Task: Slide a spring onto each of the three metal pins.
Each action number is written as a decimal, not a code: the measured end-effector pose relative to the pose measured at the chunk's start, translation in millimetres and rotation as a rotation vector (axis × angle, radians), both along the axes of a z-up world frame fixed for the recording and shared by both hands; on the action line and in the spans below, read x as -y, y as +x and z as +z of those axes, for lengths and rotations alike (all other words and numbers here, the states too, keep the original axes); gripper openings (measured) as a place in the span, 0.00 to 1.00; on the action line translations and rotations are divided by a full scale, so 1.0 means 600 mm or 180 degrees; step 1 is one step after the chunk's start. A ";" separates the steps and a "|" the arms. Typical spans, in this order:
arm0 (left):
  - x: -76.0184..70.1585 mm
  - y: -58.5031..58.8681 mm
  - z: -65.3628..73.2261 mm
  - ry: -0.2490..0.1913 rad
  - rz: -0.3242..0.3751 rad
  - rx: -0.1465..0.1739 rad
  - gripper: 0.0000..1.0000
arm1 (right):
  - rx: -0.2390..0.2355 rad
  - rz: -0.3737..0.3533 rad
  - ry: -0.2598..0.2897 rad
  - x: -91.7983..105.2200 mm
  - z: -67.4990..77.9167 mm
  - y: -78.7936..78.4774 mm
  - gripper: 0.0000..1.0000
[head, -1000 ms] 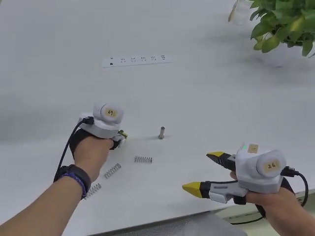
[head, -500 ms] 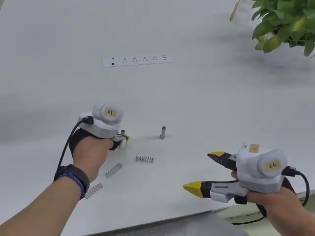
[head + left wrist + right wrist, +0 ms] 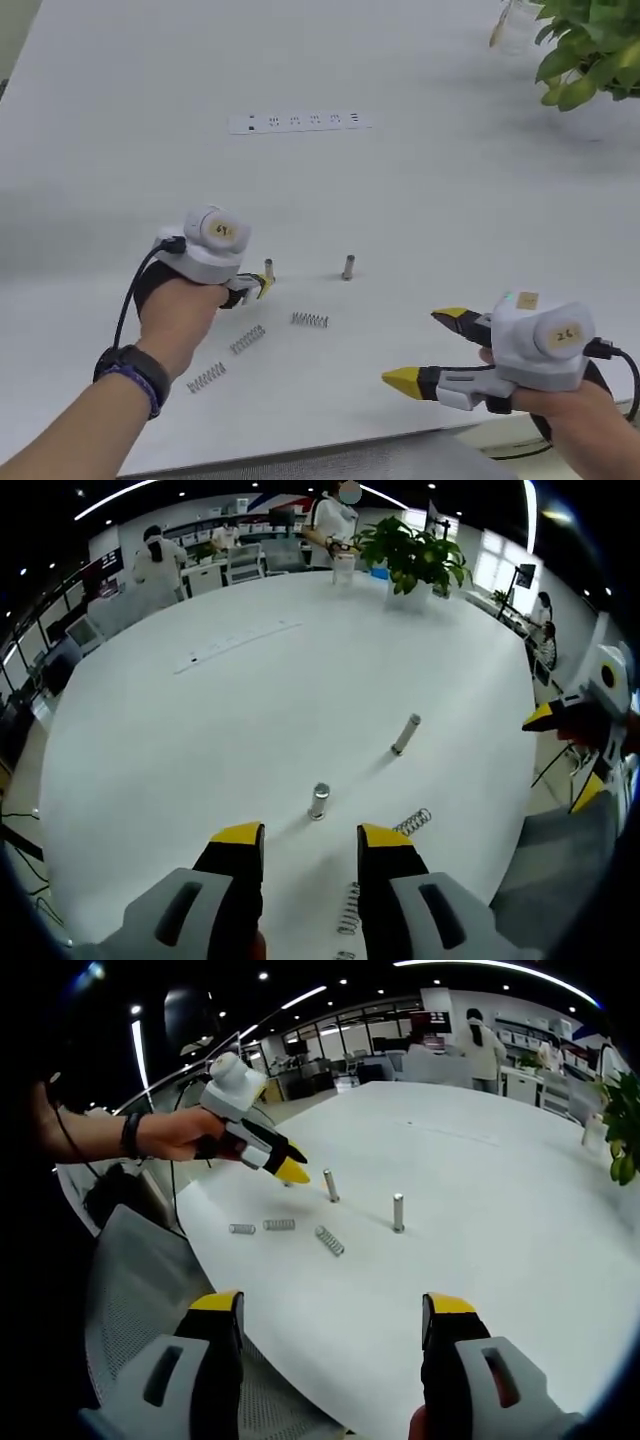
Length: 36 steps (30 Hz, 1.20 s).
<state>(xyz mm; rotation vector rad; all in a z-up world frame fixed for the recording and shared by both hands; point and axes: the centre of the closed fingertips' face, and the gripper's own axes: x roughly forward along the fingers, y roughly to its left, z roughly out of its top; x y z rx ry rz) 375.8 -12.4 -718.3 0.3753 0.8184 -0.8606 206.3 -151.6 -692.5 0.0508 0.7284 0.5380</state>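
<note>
At the bottom right of the head view, the right gripper hovers over the near edge of the white table, its yellow-tipped jaws spread wide and empty; its own view shows the same wide gap. Left of it, at lower centre, 3 springs lie flat in a loose diagonal row, apart from one another. Just above them, the left gripper sits low at the table, jaws parted and grasping nothing. 2 pins stand upright at mid-frame, bare of springs; the nearer pin stands just beyond the parted jaw tips in the left gripper view. Farther back lies a white power strip, and a green plant fills the upper right corner.
</note>
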 end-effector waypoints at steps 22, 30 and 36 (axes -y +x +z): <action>-0.104 -0.007 0.067 -0.0183 0.0086 0.0211 0.47 | 0.0056 0.0123 -0.0012 -0.017 0.007 0.022 0.72; -0.153 -0.011 0.078 -0.0203 0.0135 0.0285 0.50 | 0.0054 0.0150 -0.0018 -0.021 0.006 0.025 0.72; -0.180 -0.023 0.087 -0.0244 0.0176 0.0318 0.54 | 0.0053 0.0166 -0.0015 -0.025 0.005 0.028 0.72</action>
